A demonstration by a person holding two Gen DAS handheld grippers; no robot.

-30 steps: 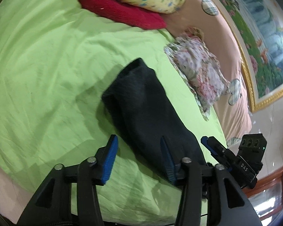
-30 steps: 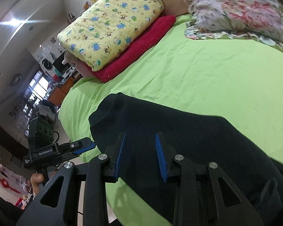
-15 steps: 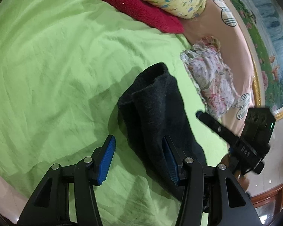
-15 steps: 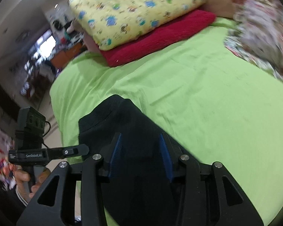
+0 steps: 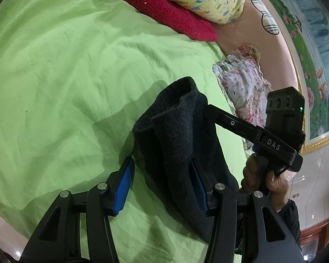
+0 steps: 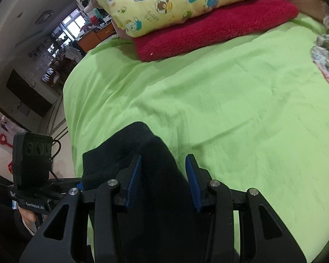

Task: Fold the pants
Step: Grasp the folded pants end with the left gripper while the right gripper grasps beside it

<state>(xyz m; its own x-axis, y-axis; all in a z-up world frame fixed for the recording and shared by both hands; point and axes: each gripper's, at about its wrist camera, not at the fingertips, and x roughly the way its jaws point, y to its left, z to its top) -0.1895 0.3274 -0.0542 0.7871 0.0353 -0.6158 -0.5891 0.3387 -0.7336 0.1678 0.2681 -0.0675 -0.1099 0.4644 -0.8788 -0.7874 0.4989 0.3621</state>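
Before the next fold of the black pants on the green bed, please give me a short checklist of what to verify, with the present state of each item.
1. Pants lie on the green sheet, already folded to a narrow strip: ok.
2. Left gripper open, fabric between its pads but not pinched: ok.
3. Right gripper has just been opening; cloth sits between the pads, gap visible on one side: ok.
4. Whether either gripper really holds the cloth: cannot tell.
5. Free sheet beyond the pants for the fold: ok.
6. Red blanket and floral pillow apart from the pants: ok.
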